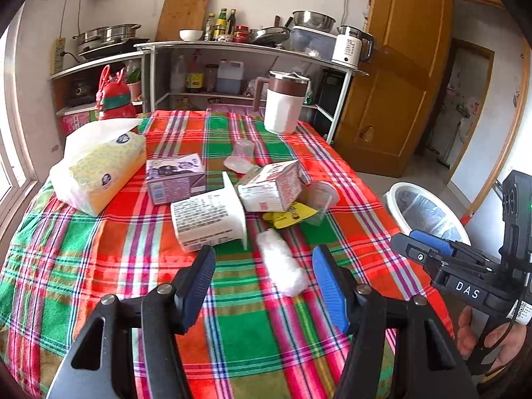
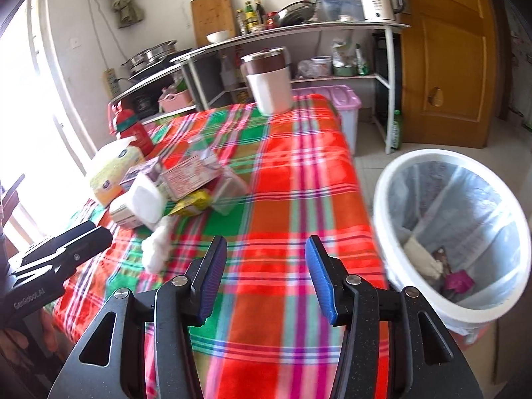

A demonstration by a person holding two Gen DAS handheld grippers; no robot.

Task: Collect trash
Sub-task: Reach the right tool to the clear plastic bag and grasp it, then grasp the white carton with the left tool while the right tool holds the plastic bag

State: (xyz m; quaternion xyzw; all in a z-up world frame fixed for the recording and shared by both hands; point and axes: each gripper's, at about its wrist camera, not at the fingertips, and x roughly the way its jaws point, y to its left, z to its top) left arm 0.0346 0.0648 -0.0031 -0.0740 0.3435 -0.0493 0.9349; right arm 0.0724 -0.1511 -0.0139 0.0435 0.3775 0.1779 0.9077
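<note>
Room: kitchen corner with a grey metal shelf rack (image 1: 239, 50) carrying pots and bottles, and a wooden door (image 1: 392, 76) standing at the right.
Table: red, green and white plaid cloth (image 1: 232, 332) is covering the whole top; the litter is lying in a loose heap near its middle.
Bin: white round plastic bin with a clear liner (image 2: 455, 229) is standing on the floor just beside the table's right edge, with some rubbish already lying in it.
Not trash, by my judgement: yellow soft tissue pack (image 1: 99, 169) and white jug with a brown lid (image 1: 282, 103) are sitting apart from the heap.
Cartons: white printed paper box (image 1: 206, 219), purple carton (image 1: 174, 178) and pink-and-white milk carton (image 1: 272, 186) are lying on their sides, touching; probably empty, light and easily crushed, best taken across the flat faces.
Cups: clear plastic cups (image 1: 319, 199) are looking thin and slippery; pinching the rim should work.
Wrapper: yellow crumpled wrapper (image 1: 289, 216) is poking out under the milk carton.
Wad: white crumpled tissue wad (image 1: 282, 266) is lying nearest, soft and weightless; squeezing its middle should be enough.
Left gripper (image 1: 264, 276): fingers are standing spread, gripping nothing, with the wad lying on the cloth between them.
Right gripper (image 2: 266, 276): fingers are spread, empty, hanging over bare cloth near the bin.
</note>
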